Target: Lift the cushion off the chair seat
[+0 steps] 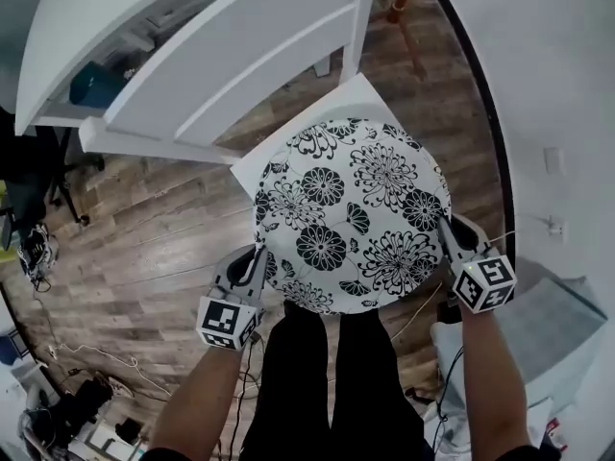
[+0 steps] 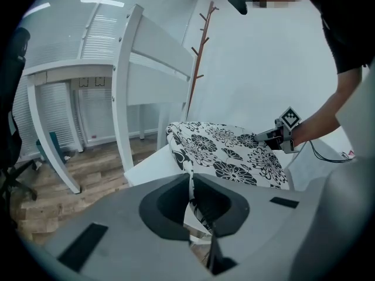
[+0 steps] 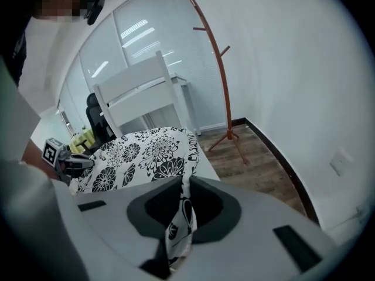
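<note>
Apparently mid-lift, the cushion point(image 1: 351, 214) was pinched at opposite edges by the left gripper point(image 1: 258, 257) and right gripper point(image 1: 447, 227) (both sets of jaws closed on its fabric) over the chair seat point(image 1: 317, 113); a level raise seemed called for.

white cushion point(image 1: 352, 216) with black flower print; white chair point(image 1: 288, 41); brown wood-plank floor point(image 1: 154, 229).

Matt b/w floral cloth cushion point(image 1: 351, 214), smooth white semi-gloss painted chair point(image 1: 240, 56), wood-grain plank floor point(image 1: 163, 248), low sheen

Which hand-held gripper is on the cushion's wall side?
The right hand-held gripper, shut on the cushion edge nearest the wall; the left hand-held gripper grips the opposite edge.
</note>
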